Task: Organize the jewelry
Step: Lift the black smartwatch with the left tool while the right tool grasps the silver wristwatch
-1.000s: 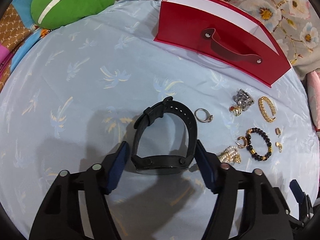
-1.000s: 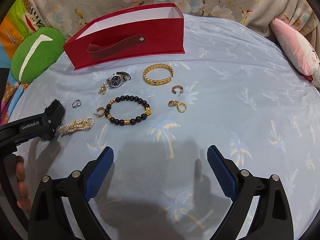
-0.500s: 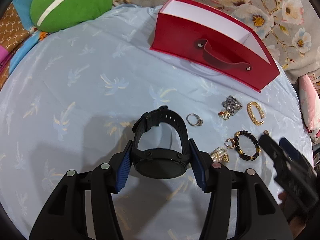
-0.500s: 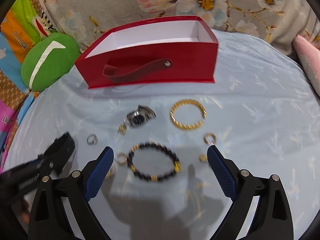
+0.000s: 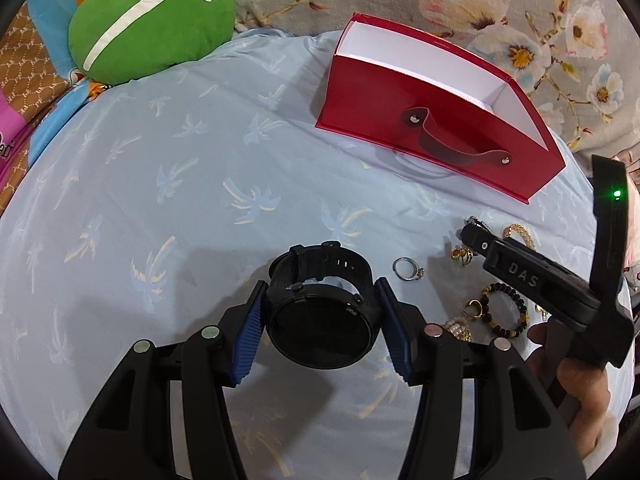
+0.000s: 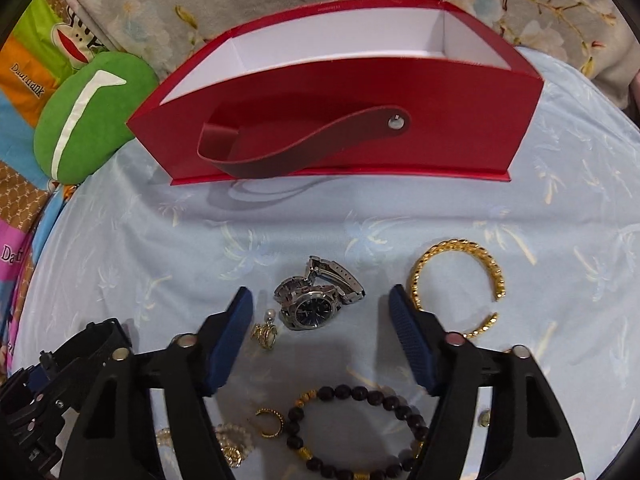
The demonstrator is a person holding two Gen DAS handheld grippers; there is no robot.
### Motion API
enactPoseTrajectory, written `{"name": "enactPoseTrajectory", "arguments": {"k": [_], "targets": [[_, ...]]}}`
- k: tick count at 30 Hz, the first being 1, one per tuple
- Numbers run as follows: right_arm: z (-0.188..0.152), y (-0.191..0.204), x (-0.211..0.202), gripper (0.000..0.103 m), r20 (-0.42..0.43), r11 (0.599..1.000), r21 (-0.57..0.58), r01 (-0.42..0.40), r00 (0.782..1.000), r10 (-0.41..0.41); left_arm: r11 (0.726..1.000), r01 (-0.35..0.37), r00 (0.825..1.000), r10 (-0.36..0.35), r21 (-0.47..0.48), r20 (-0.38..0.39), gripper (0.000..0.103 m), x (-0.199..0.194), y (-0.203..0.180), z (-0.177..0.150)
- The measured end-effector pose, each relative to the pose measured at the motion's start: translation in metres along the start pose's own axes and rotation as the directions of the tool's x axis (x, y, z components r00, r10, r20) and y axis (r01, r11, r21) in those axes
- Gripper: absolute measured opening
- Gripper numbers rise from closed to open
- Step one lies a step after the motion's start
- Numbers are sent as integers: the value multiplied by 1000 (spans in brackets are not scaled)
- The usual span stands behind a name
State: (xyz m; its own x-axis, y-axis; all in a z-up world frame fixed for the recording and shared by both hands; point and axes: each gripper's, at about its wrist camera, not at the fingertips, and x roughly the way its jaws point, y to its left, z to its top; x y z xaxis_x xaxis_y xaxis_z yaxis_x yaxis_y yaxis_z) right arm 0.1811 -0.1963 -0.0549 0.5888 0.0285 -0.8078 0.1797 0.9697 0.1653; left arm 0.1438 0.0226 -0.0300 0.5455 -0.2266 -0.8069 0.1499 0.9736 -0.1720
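Red box [image 6: 460,120], palm-print blue cloth [image 5: 160,200]

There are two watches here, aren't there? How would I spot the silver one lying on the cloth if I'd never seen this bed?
Find the tall red cardboard box with the strap handle standing on the pale blue palm-print sheet. Just in front of its middle lies the silver metal-link wristwatch with a dark blue dial, between a small pearl-and-gold earring and an open gold twisted bangle. It alone has a steel bracelet.

The box [image 6: 340,120] stands behind the steel watch [image 6: 316,300], the bangle [image 6: 460,284] to the watch's right
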Motion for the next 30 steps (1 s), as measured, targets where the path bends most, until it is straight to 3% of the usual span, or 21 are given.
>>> {"name": "enactPoseTrajectory", "arguments": {"k": [3,7,14,22,24,25,26,30], "targets": [[-1,1,0,50,14,1000,-10,16,1000,-16,1000,4,1000,-4,3,0,52,1,1,1],[0,0,1,30,13,1000,-7,-11,1000,11,1000,11,1000,-11,4,1,52,2,0,2],[-1,-5,-11,30,35,998,25,-62,998,61,1000,13,1000,-13,10,11,52,-3,-2,3],[3,-15,-64,29,123,993,33,-111,987,106,1000,16,999,-17,18,39,46,-19,-6,5],[5,-17,-80,6,140,992,28,-122,983,117,999,21,998,-23,25,50,39,-25,-9,6],[5,-18,-86,0,143,993,27,-115,984,110,999,22,998,-24,29,56,36,-28,-11,7],[6,-19,-94,0,154,992,24,-121,981,116,999,25,998,-27,32,64,31,-31,-12,8],[7,-18,-105,0,163,998,-16,-61,985,63,998,18,996,-23,52,85,31,-39,-19,9]]}}
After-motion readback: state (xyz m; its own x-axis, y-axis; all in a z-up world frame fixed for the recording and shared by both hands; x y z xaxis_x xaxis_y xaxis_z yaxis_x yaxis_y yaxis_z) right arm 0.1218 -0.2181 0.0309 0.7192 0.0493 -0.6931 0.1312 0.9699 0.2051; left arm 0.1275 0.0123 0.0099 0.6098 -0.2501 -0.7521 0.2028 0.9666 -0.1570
